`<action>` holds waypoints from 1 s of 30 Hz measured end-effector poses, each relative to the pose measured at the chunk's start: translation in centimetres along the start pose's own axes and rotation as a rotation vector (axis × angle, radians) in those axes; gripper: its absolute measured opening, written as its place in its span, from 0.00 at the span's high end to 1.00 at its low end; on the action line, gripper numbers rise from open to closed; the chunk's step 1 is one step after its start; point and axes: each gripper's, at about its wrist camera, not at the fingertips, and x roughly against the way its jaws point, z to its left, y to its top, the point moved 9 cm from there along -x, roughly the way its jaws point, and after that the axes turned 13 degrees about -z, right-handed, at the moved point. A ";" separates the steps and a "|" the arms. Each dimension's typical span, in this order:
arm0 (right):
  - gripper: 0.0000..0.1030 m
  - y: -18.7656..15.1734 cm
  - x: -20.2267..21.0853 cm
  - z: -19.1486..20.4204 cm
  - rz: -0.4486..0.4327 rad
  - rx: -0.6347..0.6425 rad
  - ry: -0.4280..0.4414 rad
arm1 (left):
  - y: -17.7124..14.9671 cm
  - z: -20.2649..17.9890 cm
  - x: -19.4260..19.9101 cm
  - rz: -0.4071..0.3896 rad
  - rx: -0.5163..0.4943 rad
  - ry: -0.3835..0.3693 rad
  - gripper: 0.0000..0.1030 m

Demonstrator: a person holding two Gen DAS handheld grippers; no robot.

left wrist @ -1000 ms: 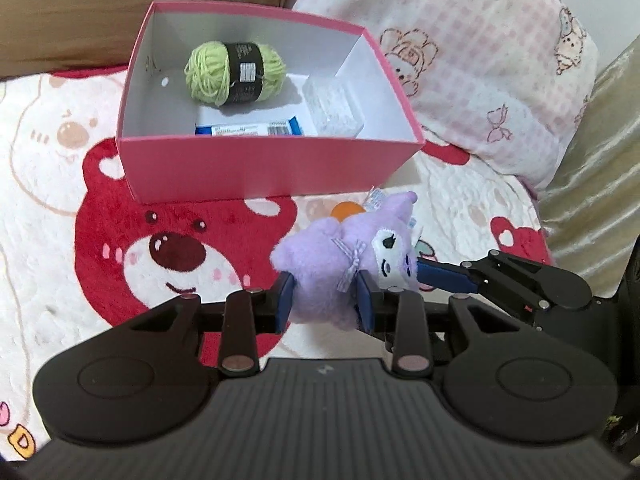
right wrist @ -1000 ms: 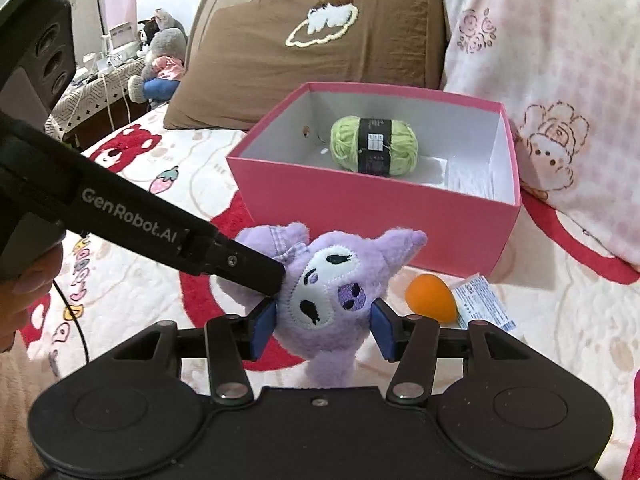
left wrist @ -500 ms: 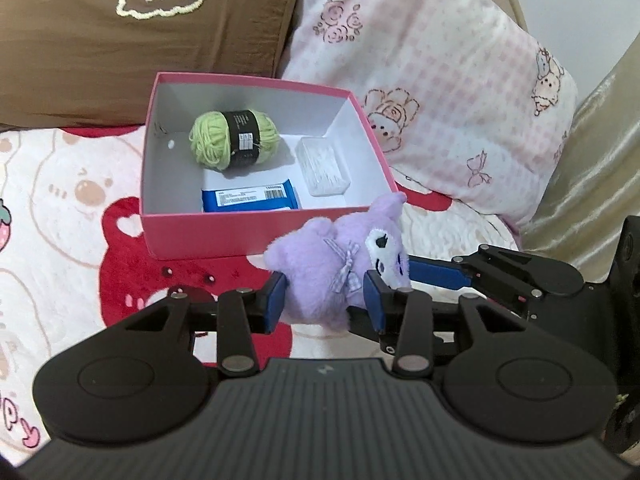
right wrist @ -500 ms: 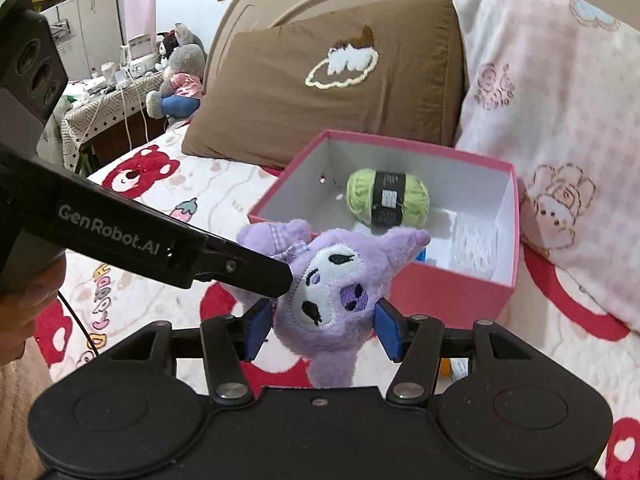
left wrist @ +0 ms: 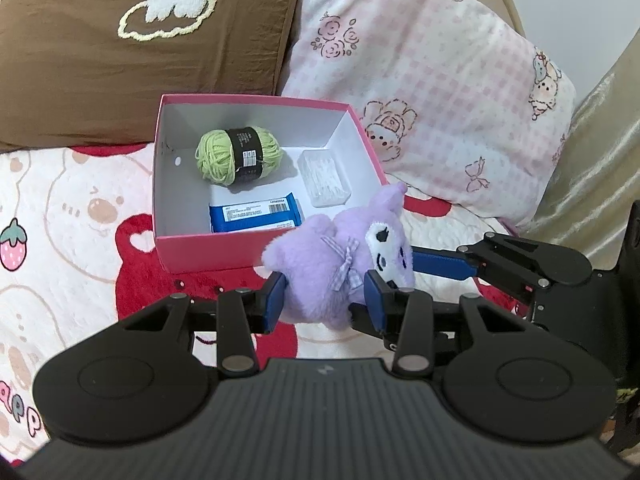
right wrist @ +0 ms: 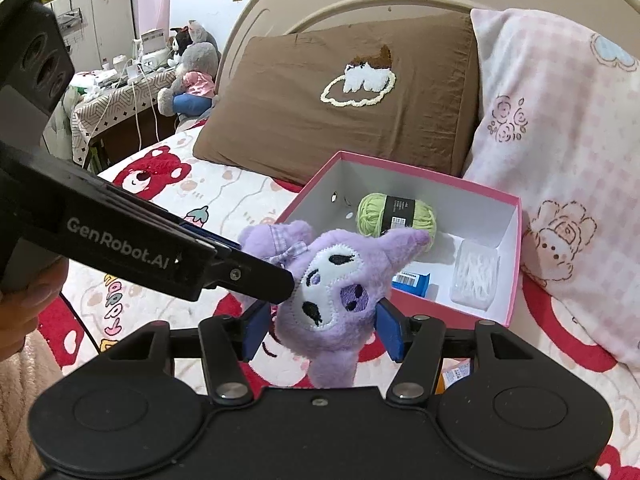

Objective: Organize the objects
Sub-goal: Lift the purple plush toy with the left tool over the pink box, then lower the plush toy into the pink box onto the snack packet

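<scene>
A purple plush toy [left wrist: 324, 276] with a white face is held in the air by both grippers. My left gripper [left wrist: 325, 299] is shut on its body. My right gripper [right wrist: 320, 330] is shut on its head [right wrist: 332, 284]. The toy hangs just in front of the near right corner of an open pink box [left wrist: 224, 254]. The box [right wrist: 516, 264] holds a green yarn ball [left wrist: 238, 154], a blue packet [left wrist: 256, 218] and a clear plastic case [left wrist: 324, 178].
The box sits on a bed with a red bear blanket [left wrist: 72, 248]. A brown pillow [left wrist: 140, 40] and a pink checked pillow [left wrist: 432, 96] lean behind it. A cluttered side table with plush toys [right wrist: 188, 80] stands far left. A small packet [right wrist: 456, 374] lies under my right gripper.
Both grippers have lifted the plush toy higher above the blanket and toward the box. The box now appears lower and farther, and the orange ball beside it is out of sight.
</scene>
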 end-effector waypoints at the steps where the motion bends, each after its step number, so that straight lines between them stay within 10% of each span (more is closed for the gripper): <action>1: 0.39 0.1 0.0 -0.1 -0.004 0.001 -0.002 | 0.2 -0.1 0.1 -0.005 -0.006 -0.002 0.61; 30: 0.38 6.3 -4.7 -6.0 -0.026 -0.072 0.013 | 8.4 1.5 -5.1 -0.047 0.096 0.024 0.61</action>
